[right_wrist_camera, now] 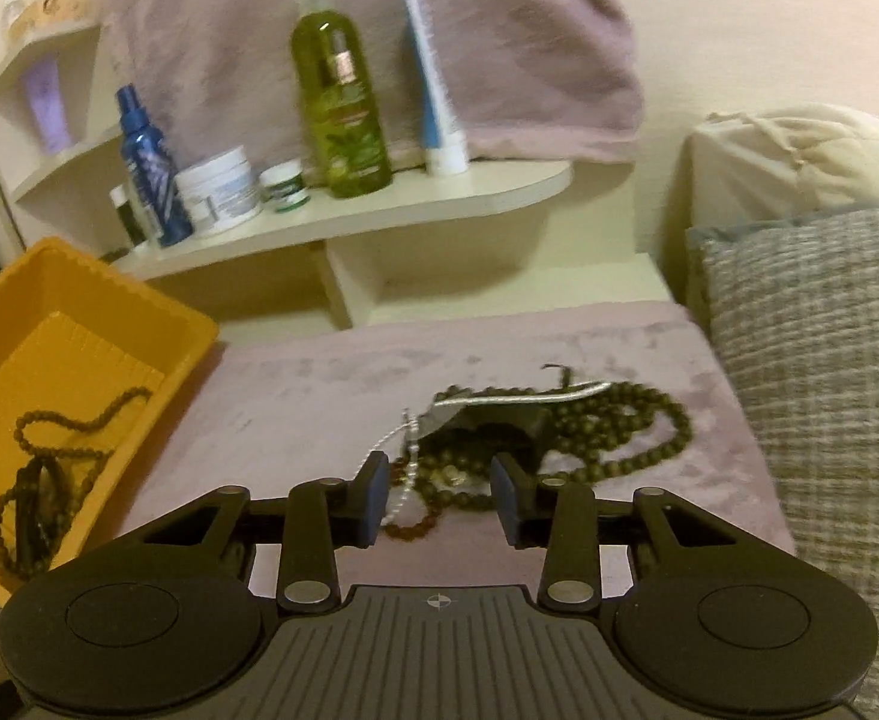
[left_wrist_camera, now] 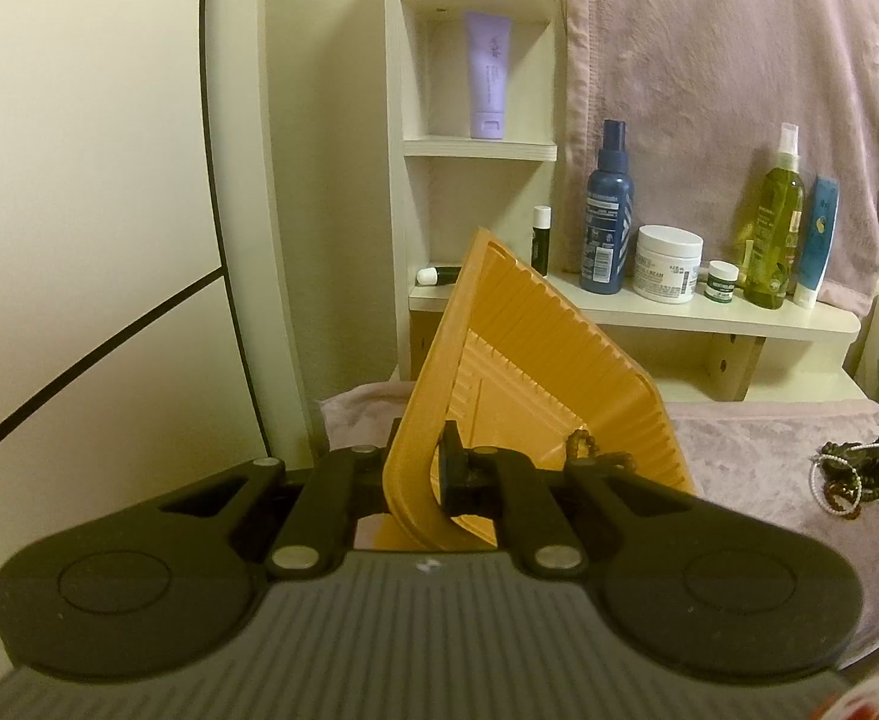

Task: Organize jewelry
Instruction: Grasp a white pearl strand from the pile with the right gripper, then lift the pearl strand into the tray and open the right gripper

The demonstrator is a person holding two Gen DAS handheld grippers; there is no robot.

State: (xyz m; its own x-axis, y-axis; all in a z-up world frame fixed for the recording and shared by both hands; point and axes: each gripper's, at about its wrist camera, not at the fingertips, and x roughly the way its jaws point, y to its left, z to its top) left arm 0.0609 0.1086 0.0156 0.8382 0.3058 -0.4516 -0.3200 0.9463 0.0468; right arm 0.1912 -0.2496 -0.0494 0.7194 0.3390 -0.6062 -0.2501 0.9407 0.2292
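Note:
An orange plastic tray (left_wrist_camera: 529,348) is tipped up on the pink blanket, and my left gripper (left_wrist_camera: 424,468) is shut on its near rim. A dark bead strand (left_wrist_camera: 580,447) lies inside it. In the right wrist view the same tray (right_wrist_camera: 79,312) sits at the left with dark bead necklaces (right_wrist_camera: 49,462) in it. My right gripper (right_wrist_camera: 442,492) stands open just above a jewelry pile (right_wrist_camera: 559,426) of dark green beads, a white bead strand (right_wrist_camera: 400,468) and reddish-brown beads (right_wrist_camera: 415,531). Nothing is pressed between its pads. The pile (left_wrist_camera: 847,474) also shows at the right of the left wrist view.
A pale shelf (right_wrist_camera: 439,198) behind the blanket (right_wrist_camera: 295,396) carries bottles, jars and a tube, among them a tall green spray bottle (right_wrist_camera: 343,114). A grey checked pillow (right_wrist_camera: 829,360) borders the blanket on the right. A pink towel hangs above the shelf.

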